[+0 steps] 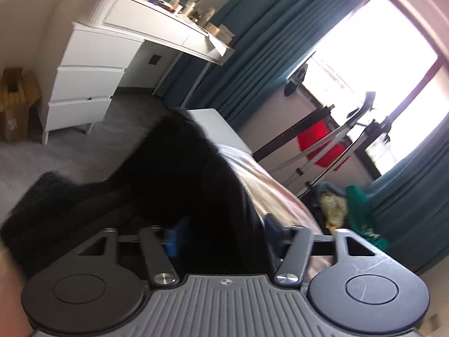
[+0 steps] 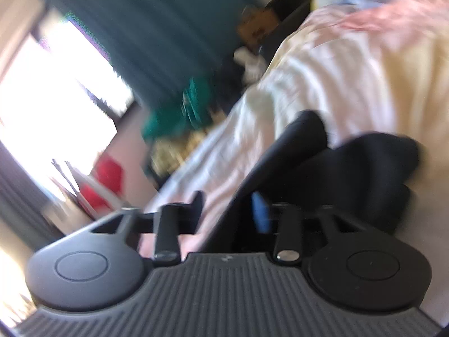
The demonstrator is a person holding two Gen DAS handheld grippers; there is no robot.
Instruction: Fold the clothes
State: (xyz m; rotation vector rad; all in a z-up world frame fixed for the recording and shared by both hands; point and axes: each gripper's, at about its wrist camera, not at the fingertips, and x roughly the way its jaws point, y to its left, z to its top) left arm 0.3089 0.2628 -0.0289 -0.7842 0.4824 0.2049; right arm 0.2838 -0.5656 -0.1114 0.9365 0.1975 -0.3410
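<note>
A black fuzzy garment (image 1: 179, 174) lies bunched over the edge of a bed with a pale pink sheet (image 1: 269, 185). My left gripper (image 1: 221, 231) is open, its blue pads (image 1: 174, 238) wide apart, and a fold of the black cloth fills the gap between them. In the blurred right wrist view the same black garment (image 2: 350, 163) rests on the light sheet (image 2: 322, 70). My right gripper (image 2: 228, 210) stands partly open. An edge of the cloth runs beside its right blue pad (image 2: 259, 213), and sheet shows in the rest of the gap.
A white desk with drawers (image 1: 92, 64) stands by the wall, with a cardboard box (image 1: 14, 106) to its left. Teal curtains (image 1: 252, 42) frame a bright window. A metal rack with something red (image 1: 317, 140) and a pile of green clothes (image 1: 359, 205) stand beyond the bed.
</note>
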